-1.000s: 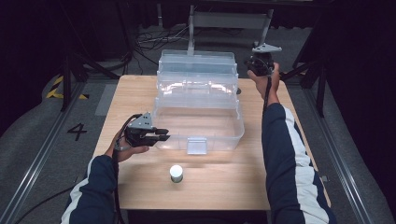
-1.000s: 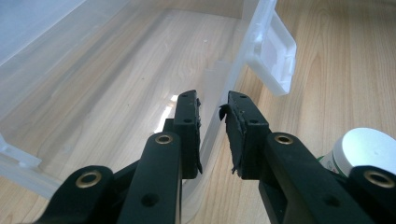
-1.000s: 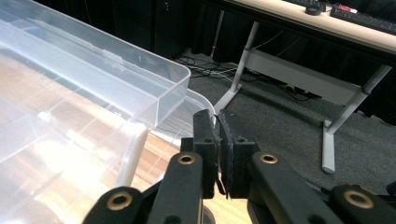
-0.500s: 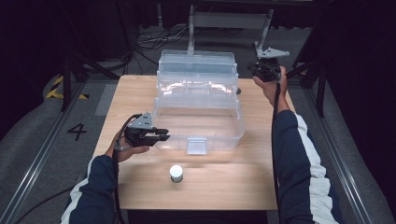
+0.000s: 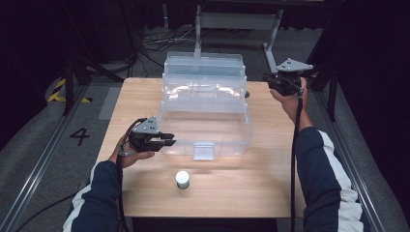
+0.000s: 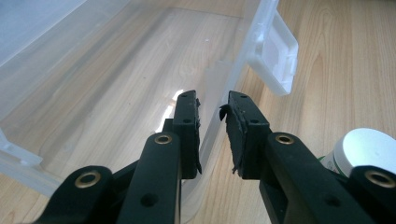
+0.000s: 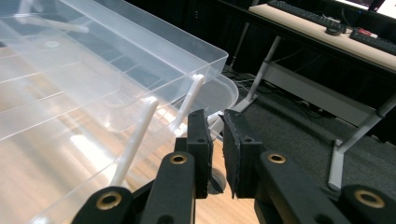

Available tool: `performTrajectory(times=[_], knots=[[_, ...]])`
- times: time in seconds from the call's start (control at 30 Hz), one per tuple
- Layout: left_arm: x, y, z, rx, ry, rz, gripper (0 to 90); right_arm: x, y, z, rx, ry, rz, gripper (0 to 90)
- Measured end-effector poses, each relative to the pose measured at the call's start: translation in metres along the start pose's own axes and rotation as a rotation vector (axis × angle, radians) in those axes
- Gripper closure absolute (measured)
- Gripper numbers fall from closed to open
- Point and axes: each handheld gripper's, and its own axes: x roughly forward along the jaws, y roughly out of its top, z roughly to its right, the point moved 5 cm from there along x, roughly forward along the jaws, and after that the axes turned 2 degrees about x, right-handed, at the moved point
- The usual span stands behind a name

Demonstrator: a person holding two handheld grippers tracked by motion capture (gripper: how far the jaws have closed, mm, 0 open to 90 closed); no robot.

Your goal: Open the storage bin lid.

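A: What is going on with the clear plastic fold-out storage box (image 5: 205, 108) sitting in the middle of the wooden bench (image 5: 270, 183)?

B: It is standing opened out, with its tiered trays stepped back toward the far edge. The left hand-held gripper (image 5: 167, 139) is clamping the thin clear wall at the box's near-left corner; in the left gripper view that wall is running between the two black pads (image 6: 189, 126), which are standing only a narrow slot apart.

A: And the right hand-held gripper (image 5: 269, 79)?

B: It is hanging in the air just off the far right corner of the trays, touching nothing. Its jaws have just been opening a little, with a slim gap and nothing between them. In the right gripper view the tray's white hinge arms (image 7: 187, 105) are lying just ahead.

A: So which step is this?

B: Judging by that, the left is steadying the base while the right is between grasps. The small white-capped jar (image 5: 182, 179) is waiting on the bench in front of the box, untouched. Next, the right probably needs to travel to it, opening wider first.
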Motion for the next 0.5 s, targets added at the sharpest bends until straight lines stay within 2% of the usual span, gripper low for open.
performTrajectory(times=[0.13, 0.5], knots=[[0.000, 0.000, 0.000, 0.003, 0.004, -0.006, 74.6, -0.011, -0.005, -0.004, 0.001, 0.012, -0.002, 79.6], [0.000, 0.000, 0.000, 0.004, 0.011, -0.012, 74.3, -0.035, -0.024, -0.017, -0.048, 0.057, -0.032, 77.1]])
